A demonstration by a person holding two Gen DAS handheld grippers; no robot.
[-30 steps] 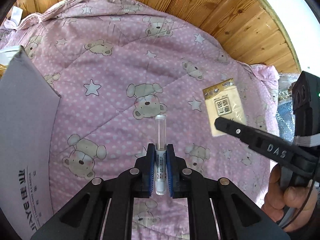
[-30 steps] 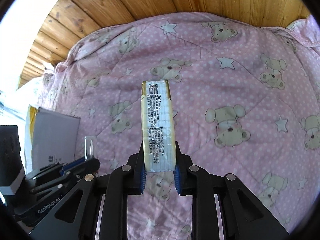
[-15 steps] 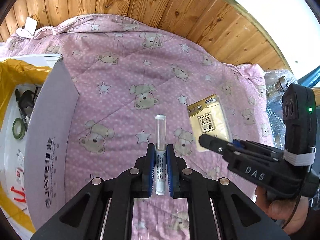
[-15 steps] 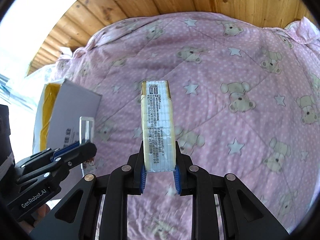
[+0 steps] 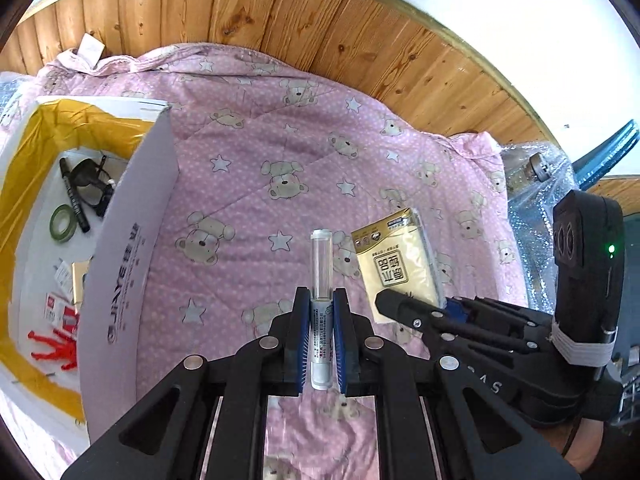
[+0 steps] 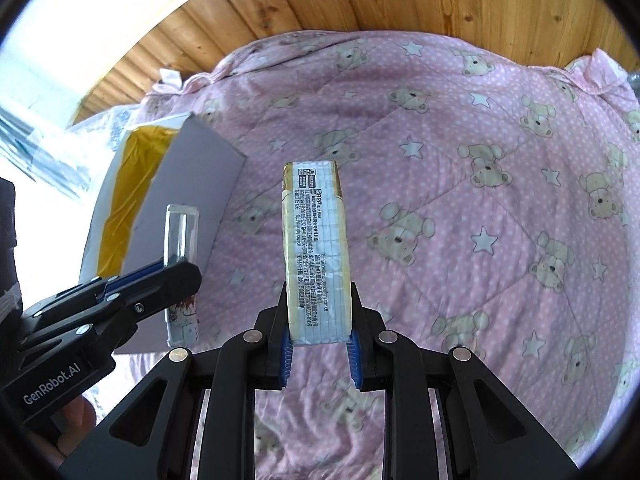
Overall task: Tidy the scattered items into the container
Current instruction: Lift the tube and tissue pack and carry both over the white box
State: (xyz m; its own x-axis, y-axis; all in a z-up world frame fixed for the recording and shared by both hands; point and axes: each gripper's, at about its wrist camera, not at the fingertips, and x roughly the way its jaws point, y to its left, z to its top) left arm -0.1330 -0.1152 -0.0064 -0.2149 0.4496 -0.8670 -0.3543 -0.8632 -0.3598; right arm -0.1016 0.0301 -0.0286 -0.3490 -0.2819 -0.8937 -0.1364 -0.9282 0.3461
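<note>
Above quilted pink bedspread (image 5: 280, 128): left gripper (image 5: 320, 338) clamps clear cylindrical tube (image 5: 321, 280); right gripper (image 6: 320, 348) clamps crinkly tissue pack (image 6: 316, 256); cardboard box (image 5: 132, 248) left.

You see a pink quilted blanket with bears and stars (image 5: 256, 148) spread below a knotty wooden plank wall (image 5: 280, 20); silvery bubble wrap (image 5: 532, 200) lies at the blanket's right edge.

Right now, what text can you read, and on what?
"JINYE": box side; its Chinese characters unread.
"GenRobot.AI": left gripper body.
"APP": tissue pack edge; remaining print too small.
Tube label: too small.
Right gripper lettering: upside down, unclear.
</note>
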